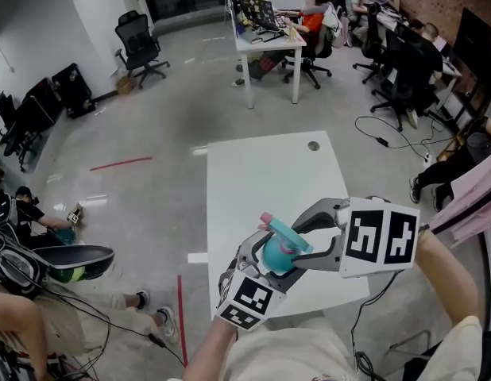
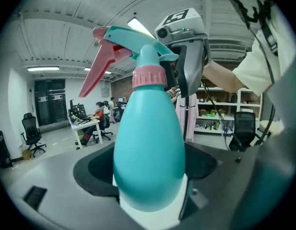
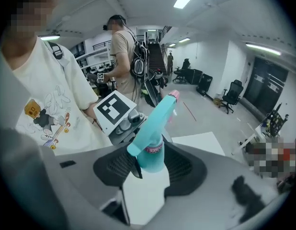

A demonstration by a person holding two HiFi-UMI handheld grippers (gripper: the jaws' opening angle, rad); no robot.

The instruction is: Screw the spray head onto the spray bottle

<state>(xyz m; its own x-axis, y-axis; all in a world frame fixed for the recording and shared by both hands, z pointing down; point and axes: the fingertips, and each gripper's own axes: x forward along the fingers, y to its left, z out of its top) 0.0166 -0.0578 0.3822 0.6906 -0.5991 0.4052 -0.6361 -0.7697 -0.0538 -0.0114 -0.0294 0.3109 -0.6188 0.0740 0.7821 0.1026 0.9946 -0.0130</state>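
A teal spray bottle (image 1: 276, 254) is held in the air over the near edge of the white table (image 1: 269, 173). Its teal spray head (image 2: 138, 44) with a pink trigger (image 2: 97, 71) sits on the neck, above a pink collar (image 2: 149, 75). My left gripper (image 2: 148, 188) is shut on the bottle's rounded body (image 2: 148, 147) from below left. My right gripper (image 3: 150, 163) is shut around the spray head (image 3: 155, 123) just above the collar (image 3: 153, 149). In the head view the left gripper (image 1: 263, 259) and the right gripper (image 1: 307, 240) meet at the bottle.
A grommet hole (image 1: 313, 145) marks the table's far side. A person sits on the floor at the left (image 1: 39, 221) among cables. Office chairs (image 1: 138, 46) and occupied desks (image 1: 265, 30) stand further back. Another person (image 3: 121, 56) stands behind me.
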